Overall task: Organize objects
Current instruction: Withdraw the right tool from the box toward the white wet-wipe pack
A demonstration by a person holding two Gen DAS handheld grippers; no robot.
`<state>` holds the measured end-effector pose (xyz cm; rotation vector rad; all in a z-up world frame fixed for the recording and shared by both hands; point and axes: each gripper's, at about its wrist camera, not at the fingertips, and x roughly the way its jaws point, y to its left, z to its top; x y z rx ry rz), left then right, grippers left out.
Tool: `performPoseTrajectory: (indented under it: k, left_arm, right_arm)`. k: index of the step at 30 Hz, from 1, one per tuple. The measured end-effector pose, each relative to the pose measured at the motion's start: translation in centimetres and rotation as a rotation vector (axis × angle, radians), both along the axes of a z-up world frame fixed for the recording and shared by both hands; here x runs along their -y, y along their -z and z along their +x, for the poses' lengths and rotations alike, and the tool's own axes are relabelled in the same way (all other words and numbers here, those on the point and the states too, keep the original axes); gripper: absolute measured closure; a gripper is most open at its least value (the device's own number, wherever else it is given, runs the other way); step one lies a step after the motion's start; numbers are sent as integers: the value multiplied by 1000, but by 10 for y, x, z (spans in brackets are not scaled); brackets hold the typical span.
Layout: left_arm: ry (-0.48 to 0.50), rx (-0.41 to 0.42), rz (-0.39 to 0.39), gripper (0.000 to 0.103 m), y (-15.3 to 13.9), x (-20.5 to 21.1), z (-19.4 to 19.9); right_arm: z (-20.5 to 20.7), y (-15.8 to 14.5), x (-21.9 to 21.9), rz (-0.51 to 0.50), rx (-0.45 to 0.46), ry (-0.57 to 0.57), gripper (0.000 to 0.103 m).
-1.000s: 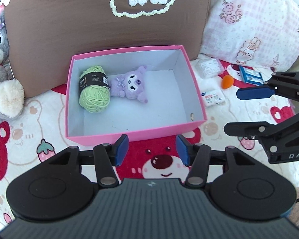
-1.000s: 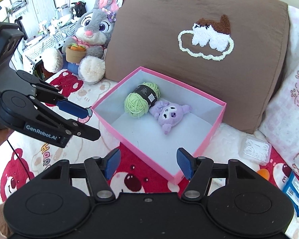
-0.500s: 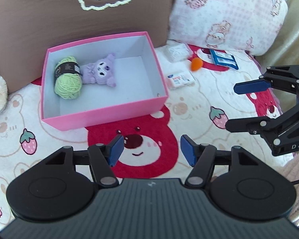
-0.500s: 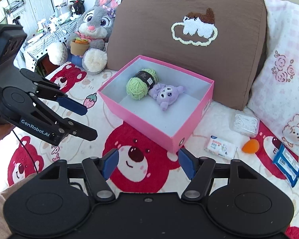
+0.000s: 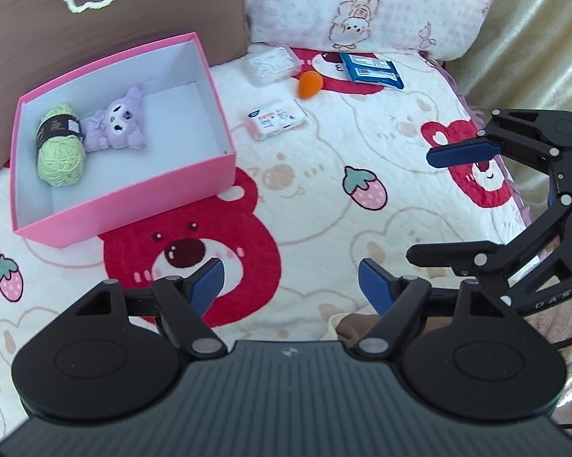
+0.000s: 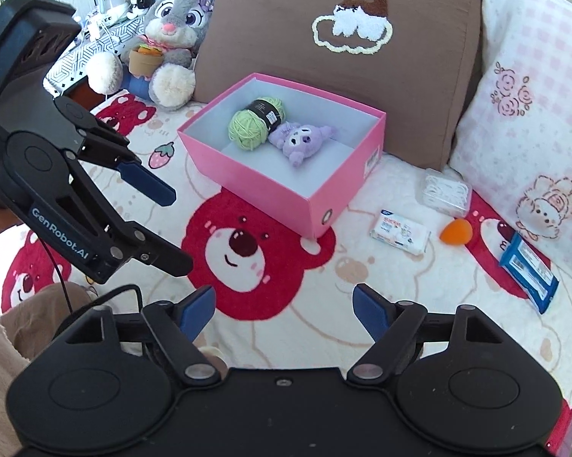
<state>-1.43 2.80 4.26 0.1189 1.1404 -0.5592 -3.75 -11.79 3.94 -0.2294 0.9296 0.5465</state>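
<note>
jaws of left gripper (image 5: 290,282) and right gripper (image 6: 284,306) are opening, empty, tissue pack (image 6: 399,231) well ahead.

Bright daylight, strongest at the upper right of the left wrist view; sharp focus, edges bowed by fisheye.

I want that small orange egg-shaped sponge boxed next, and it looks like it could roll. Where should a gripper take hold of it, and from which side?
Probably from above, closing across the fat middle of the small orange egg-shaped sponge. It lies on its side on the quilt, apart from the clear plastic case and the white tissue pack, so both flanks look free. The right gripper, opening and empty, seems nearer.
</note>
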Motion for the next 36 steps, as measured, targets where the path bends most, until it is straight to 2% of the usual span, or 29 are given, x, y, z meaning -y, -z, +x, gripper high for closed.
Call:
performPoseTrajectory:
  k: [3,10,16,21,24,36]
  left_arm:
    - [1,11,-9,19,1,9,4]
    - [-16,39,-42,13,8,31,23]
    - [-66,83,-77,11,17,48,49]
    - [-71,124,-93,11,24,67,73]
    - [-74,114,-114,12,32,81,86]
    - [-155,38,-133,15,76,118,144]
  right_arm:
    - [1,5,8,-4,16,11,17]
    - [7,18,21,17,74,3,17]
    - [20,33,33,5,218,24,17]
    - [33,48,37,-47,323,-19,17]
    - [40,59,38,-73,381,-34,17]
    - [94,99,46,-7,371,-41,17]
